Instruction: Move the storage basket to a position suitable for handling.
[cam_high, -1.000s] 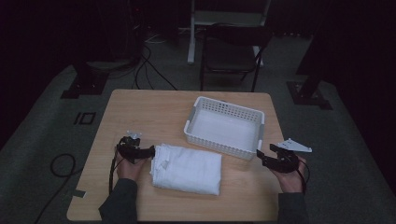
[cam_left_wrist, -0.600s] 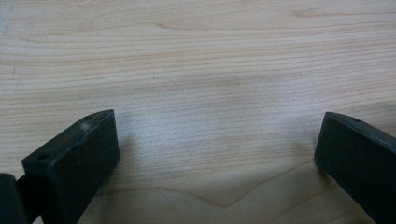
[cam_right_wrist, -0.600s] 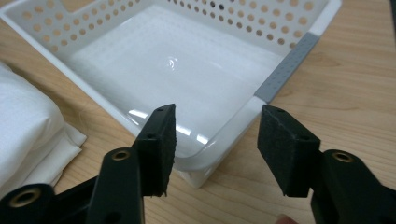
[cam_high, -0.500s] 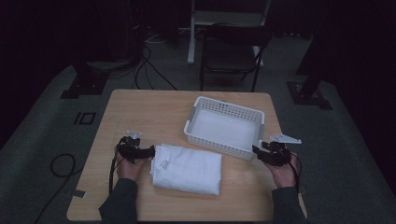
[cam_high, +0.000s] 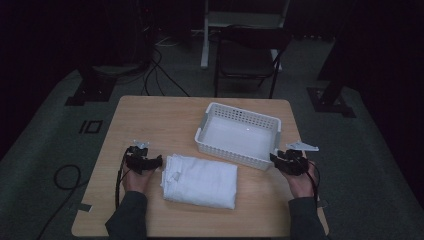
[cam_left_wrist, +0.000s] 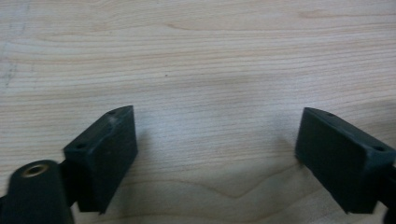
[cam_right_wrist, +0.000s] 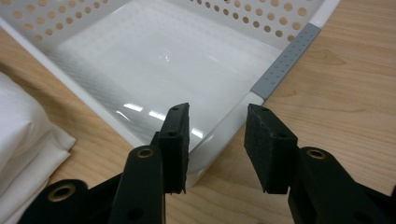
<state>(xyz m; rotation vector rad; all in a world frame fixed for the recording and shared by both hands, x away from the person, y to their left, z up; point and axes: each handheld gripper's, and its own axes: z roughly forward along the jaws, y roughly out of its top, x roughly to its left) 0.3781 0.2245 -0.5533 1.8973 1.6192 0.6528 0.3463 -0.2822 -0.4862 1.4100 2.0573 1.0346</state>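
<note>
On the wooden tabletop (cam_high: 165, 125), a folded white towel (cam_high: 201, 180) lies just beside the empty white perforated basket (cam_high: 237, 135). The left tool (cam_left_wrist: 215, 154) gapes wide over bare wood beside the towel; the right tool (cam_right_wrist: 217, 140), partly parted and empty, straddles the basket's near corner. Likely next: pinch that rim.

A white perforated basket (cam_high: 239, 136) with a grey corner grip, white folded cloth (cam_high: 201, 180), pale wood-grain table (cam_high: 165, 120), black grippers.

Left gripper (cam_high: 156, 161) fingers wide apart, right gripper (cam_right_wrist: 217, 135) partly parted.
</note>
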